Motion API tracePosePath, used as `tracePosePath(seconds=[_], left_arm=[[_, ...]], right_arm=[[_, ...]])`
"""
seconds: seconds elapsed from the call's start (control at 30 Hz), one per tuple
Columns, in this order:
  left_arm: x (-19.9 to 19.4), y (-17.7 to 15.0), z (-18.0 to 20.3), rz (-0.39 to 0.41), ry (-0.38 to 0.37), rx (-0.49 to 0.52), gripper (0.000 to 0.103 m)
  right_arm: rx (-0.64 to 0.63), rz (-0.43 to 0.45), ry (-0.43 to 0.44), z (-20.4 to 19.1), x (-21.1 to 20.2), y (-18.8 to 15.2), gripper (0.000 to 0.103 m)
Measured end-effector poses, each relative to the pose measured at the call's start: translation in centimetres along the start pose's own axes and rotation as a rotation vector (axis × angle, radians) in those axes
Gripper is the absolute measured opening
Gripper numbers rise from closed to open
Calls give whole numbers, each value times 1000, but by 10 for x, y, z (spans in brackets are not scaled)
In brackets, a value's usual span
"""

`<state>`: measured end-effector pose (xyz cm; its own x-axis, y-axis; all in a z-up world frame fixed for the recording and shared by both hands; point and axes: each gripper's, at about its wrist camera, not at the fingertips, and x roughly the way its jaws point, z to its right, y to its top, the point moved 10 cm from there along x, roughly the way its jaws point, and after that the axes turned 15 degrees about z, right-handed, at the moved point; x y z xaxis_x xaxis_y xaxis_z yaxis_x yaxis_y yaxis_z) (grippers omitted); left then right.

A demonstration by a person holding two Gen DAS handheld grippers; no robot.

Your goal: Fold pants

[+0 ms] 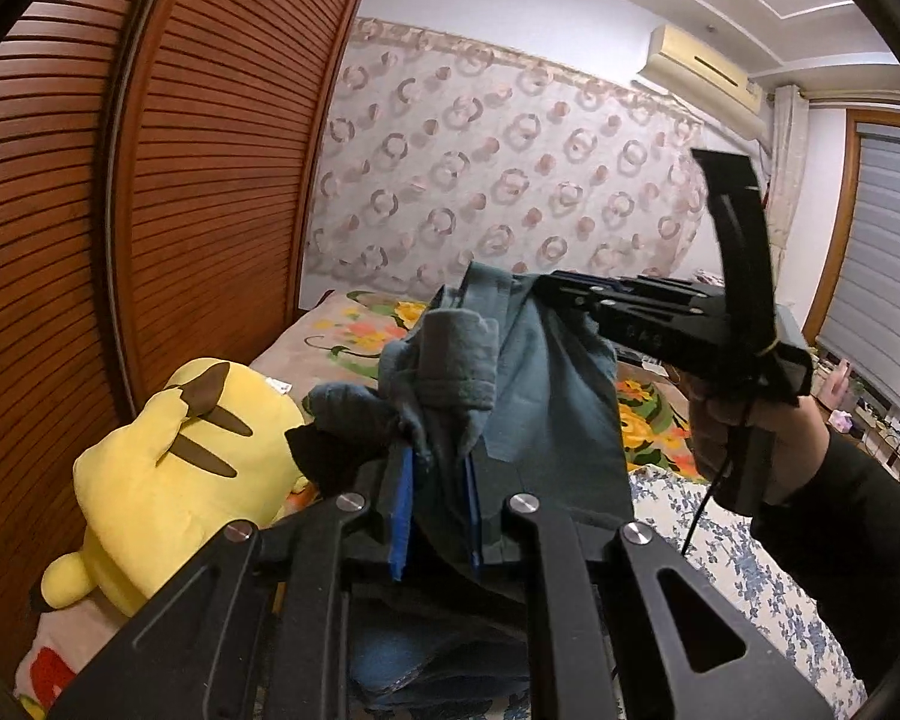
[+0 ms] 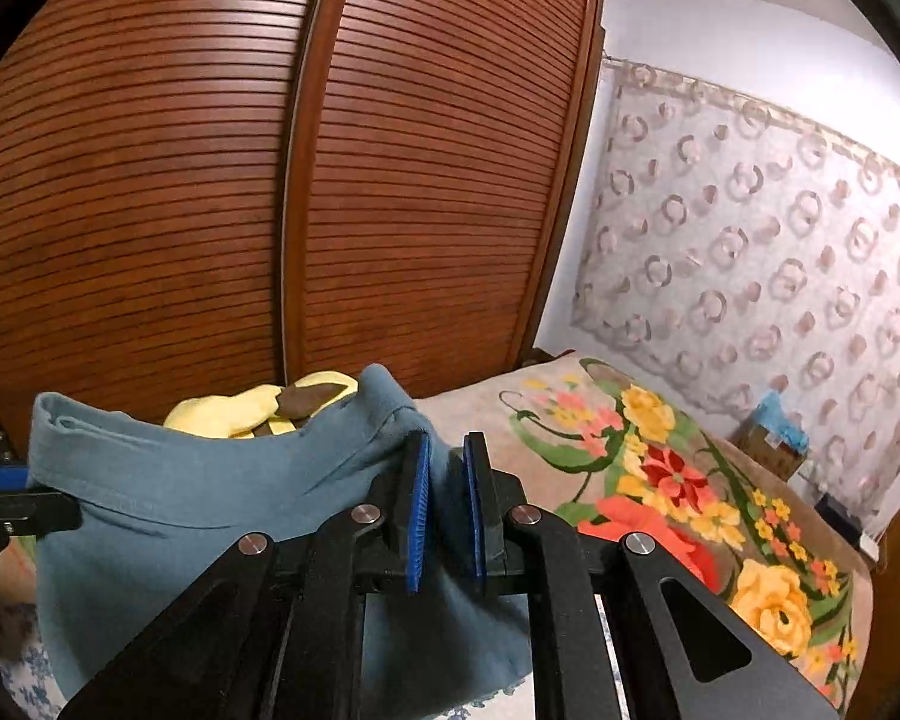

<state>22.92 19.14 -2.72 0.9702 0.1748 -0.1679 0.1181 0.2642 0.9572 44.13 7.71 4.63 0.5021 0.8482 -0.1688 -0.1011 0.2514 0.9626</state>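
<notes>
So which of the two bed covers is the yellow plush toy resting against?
The small blue-flowered white sheet near the grippers ends short of it. The plush toy lies by the big-flowered beige blanket, along the wardrobe side.

Both wrist cameras sit close behind their blue-padded fingers, tilted slightly down over the floral-blanketed bed [image 2: 660,480]; both share the blue-grey cotton pants [image 1: 546,396], yellow plush toy [image 1: 168,468] and slatted wooden wardrobe [image 2: 210,180]

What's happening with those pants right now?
Both tools, left and right, clamped on pants. Pants lifted off bed. Plush close by.
</notes>
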Motion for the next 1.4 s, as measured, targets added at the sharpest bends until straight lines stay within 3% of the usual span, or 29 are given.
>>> tracePosePath(seconds=[0.1, 0.2, 0.43, 0.6, 0.8, 0.9, 1.03, 1.13, 1.4], left_arm=[[1, -3, -1, -4, 11, 3, 15], [1, -8, -4, -6, 29, 1, 19], [2, -26, -17, -45, 72, -23, 46], [4, -35, -20, -73, 89, -2, 48], [2, -37, -17, -94, 97, 23, 49], [-2, -32, -16, -93, 100, 50, 51], [-11, -28, -13, -82, 97, 65, 69], [-17, -26, -10, -81, 88, 80, 75], [-37, -25, 4, -91, 71, 134, 89]], right_arm=[[11, 6, -17, 3, -4, 1, 26], [31, 0, 0, -1, -8, -1, 27], [60, -65, 75, -11, -11, -24, 27], [71, -122, 42, 0, 10, -40, 27], [136, -137, 23, 7, 30, -37, 27], [149, -125, 12, 2, 20, -32, 27], [162, -104, -4, -9, 0, -31, 29], [172, -91, -4, -21, -23, -32, 32], [215, -71, -37, -38, -68, -31, 58]])
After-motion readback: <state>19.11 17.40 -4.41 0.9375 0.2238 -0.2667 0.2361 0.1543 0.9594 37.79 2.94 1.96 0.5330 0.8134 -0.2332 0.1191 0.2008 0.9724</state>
